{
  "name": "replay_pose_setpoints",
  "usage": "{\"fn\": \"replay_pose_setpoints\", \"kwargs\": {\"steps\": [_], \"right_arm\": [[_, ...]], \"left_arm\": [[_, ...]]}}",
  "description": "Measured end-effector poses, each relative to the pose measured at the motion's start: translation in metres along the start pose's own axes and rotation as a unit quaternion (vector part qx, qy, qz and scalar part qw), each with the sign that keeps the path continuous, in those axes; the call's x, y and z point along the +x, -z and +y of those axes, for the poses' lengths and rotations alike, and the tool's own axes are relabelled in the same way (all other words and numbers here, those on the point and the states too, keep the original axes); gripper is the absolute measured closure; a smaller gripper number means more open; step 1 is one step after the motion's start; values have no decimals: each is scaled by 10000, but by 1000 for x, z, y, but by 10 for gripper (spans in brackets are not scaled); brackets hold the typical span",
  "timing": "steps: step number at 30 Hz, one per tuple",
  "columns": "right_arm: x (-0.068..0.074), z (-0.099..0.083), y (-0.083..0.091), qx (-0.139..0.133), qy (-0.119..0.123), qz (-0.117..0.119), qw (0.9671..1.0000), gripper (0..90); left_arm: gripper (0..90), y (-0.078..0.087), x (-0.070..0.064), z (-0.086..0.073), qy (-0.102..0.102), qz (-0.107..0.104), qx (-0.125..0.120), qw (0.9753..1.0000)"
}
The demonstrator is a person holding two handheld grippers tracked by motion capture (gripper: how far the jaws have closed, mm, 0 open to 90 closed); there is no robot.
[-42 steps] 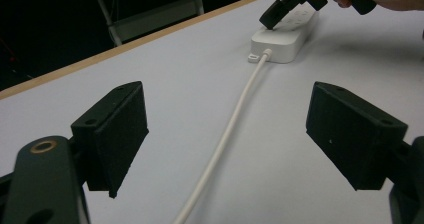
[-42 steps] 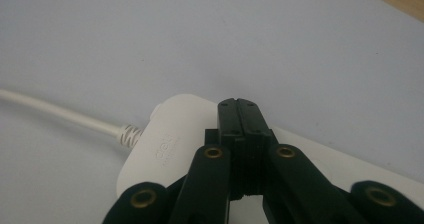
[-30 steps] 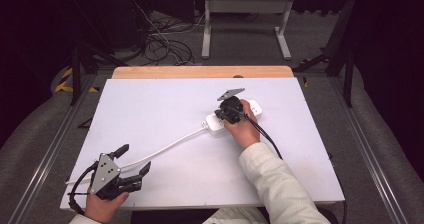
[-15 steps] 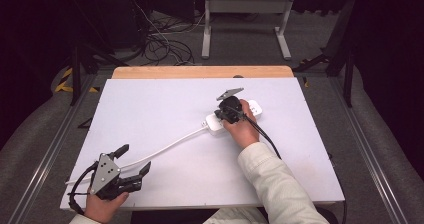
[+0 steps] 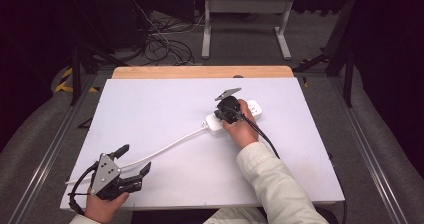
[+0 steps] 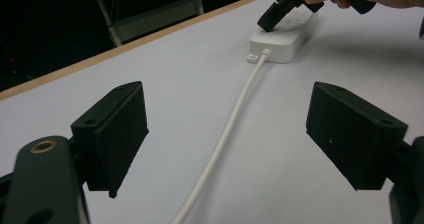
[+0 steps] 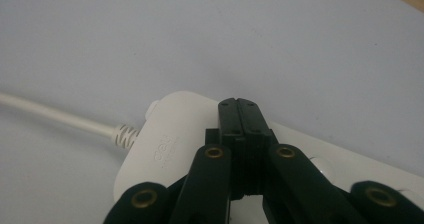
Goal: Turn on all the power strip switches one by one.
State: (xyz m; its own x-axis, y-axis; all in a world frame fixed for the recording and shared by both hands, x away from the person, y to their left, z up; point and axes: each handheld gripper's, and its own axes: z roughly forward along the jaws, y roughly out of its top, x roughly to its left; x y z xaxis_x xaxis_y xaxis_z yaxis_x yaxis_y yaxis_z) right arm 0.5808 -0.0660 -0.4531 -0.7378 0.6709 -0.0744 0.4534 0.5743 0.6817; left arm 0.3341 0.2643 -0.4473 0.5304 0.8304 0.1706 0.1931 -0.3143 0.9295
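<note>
A white power strip (image 5: 215, 124) lies right of the table's centre, and its white cable (image 5: 170, 145) runs toward the front left. My right gripper (image 5: 224, 116) is shut, its closed tips resting on the top of the strip (image 7: 165, 144) near the cable end, with nothing held between the jaws (image 7: 238, 106). My left gripper (image 5: 134, 159) stands open low over the front left corner. The cable (image 6: 250, 84) passes between its wide-apart jaws (image 6: 235, 129) without touching either pad. From the left gripper view, the strip (image 6: 282, 39) and the right gripper (image 6: 267, 21) lie farther off.
The white tabletop (image 5: 150, 104) has a wooden strip (image 5: 200, 72) along its far edge. Behind it are a metal stand (image 5: 245, 14) and loose cables (image 5: 165, 44) on the floor. Rails (image 5: 45, 159) run along both sides of the table.
</note>
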Motion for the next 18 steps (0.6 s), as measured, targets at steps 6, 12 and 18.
{"fn": "replay_pose_setpoints", "kwargs": {"steps": [6, 12, 18], "right_arm": [[-2, -1, 17, -411, -111, 274, 9987, 900], [8, 2, 38, -643, 145, 364, 9972, 815], [10, 3, 56, -905, 163, 465, 9947, 637]], "left_arm": [[172, -1, 1, -1, 85, -24, 11, 10000], [172, -1, 1, 0, 85, 19, 11, 10000], [172, -1, 1, 0, 60, 31, 32, 10000]]}}
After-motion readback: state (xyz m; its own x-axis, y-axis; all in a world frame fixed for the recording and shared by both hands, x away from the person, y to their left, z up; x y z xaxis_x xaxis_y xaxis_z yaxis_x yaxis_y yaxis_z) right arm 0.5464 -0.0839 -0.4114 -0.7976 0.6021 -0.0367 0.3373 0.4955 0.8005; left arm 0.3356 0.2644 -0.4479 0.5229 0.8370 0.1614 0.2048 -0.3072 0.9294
